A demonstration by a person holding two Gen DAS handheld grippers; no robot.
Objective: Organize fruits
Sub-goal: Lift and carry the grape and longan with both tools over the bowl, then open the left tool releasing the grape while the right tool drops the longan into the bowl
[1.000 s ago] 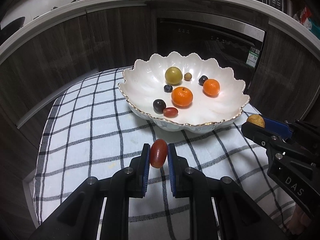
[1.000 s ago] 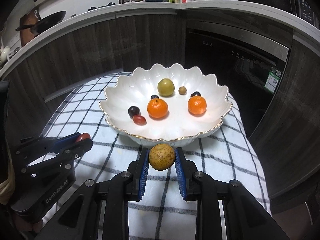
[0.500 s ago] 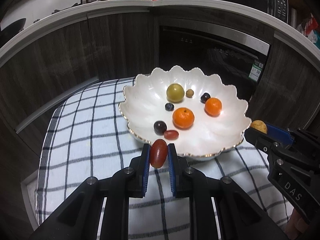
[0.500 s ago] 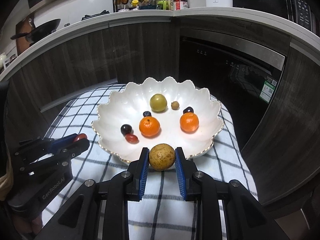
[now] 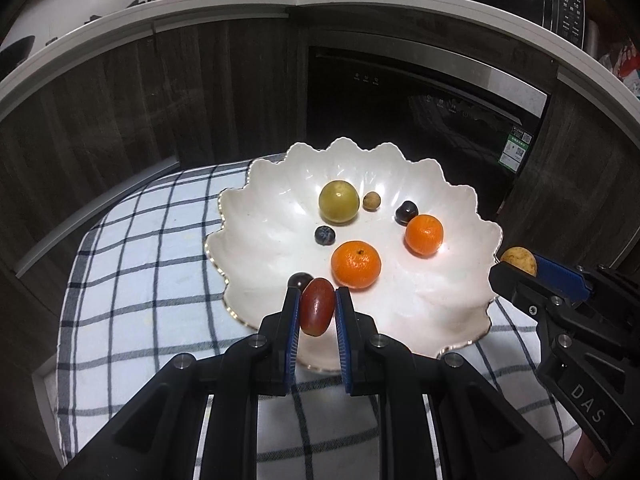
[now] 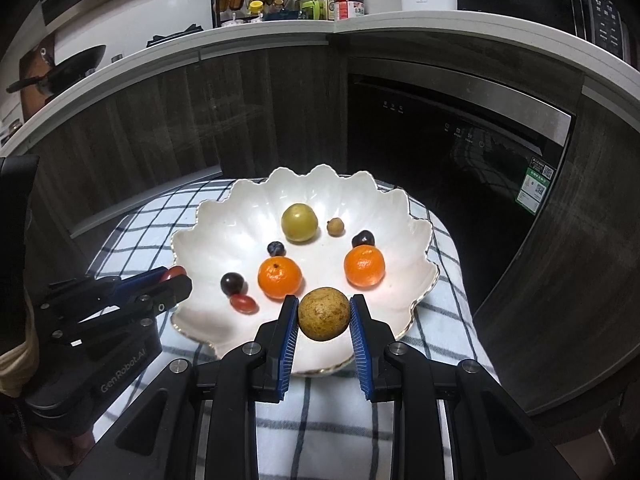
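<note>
From the left wrist camera I see my left gripper [image 5: 317, 307] clamped on a red grape tomato [image 5: 317, 306], its two blue pads pressed against the tomato's sides with only the fruit's width between them. The tomato hangs upright over the near rim of the white scalloped bowl [image 5: 460, 216], which sits on a checked cloth [image 5: 132, 280]. Inside the bowl lie a yellow-green plum [image 5: 338, 201], a small tan fruit [image 5: 371, 201] just beside it, a blueberry [image 5: 324, 235], two mandarins [image 5: 355, 264] well apart from each other, a dark cherry [image 5: 406, 212] touching the far mandarin, and a dark grape [image 5: 299, 279] partly hidden behind my left pad. At the right edge my right gripper [image 5: 520, 270] comes in from the side, and a tan round fruit [image 5: 518, 261] shows at its tip, just outside the bowl's rim. From the right wrist camera that right gripper [image 6: 324, 314] is closed on the tan round fruit [image 6: 324, 313], the blue pads [image 6: 289, 336] touching it on both sides, the jaws standing a little wider than the left pair. The fruit is held over the near part of the bowl [image 6: 416, 220], in front of the mandarins [image 6: 279, 278]. A second red tomato [image 6: 243, 304] lies in the bowl just beside the dark grape [image 6: 232, 283]. At the left my left gripper [image 6: 176, 276] reaches to the bowl's rim with the red tomato [image 6: 173, 273] showing between its tips.
</note>
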